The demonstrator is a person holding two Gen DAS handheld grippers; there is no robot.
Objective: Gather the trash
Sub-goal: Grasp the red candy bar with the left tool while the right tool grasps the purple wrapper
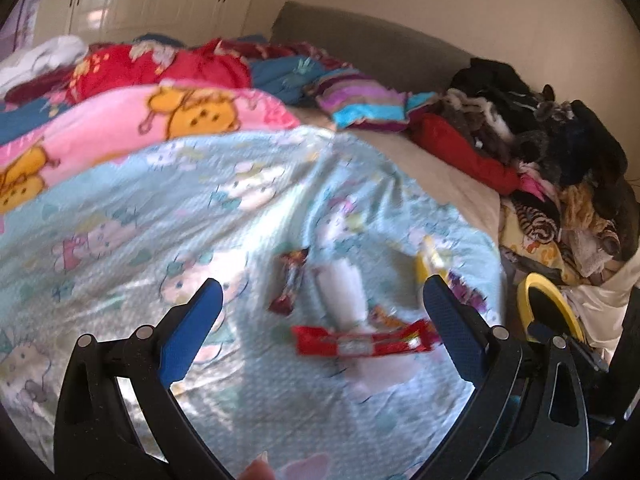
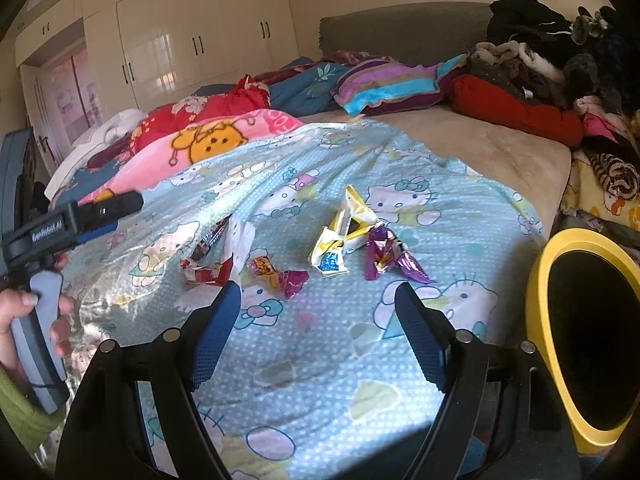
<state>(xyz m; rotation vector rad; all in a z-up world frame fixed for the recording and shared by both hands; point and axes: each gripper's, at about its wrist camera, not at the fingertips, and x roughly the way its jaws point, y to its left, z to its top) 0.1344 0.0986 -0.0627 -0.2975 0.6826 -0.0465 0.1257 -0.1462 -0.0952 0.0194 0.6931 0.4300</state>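
While both tools hover above the bed, the left gripper point(image 1: 320, 300) stands with its jaws wide and holds nothing; the right gripper point(image 2: 318, 300) is likewise spread wide and empty. Just ahead of the left gripper, between its fingers, lies a red wrapper point(image 1: 362, 342), its long axis crosswise to the fingers. Beyond it lie a dark red wrapper point(image 1: 290, 282) and a white wrapper point(image 1: 344, 292), both running lengthwise away from the gripper. A yellow wrapper point(image 2: 344, 236) and a purple wrapper point(image 2: 390, 256) lie farther right, all on the blue sheet point(image 2: 320, 360). The left gripper appears nearer the red wrapper. A yellow-rimmed bin point(image 2: 588, 344) stands at the right bedside.
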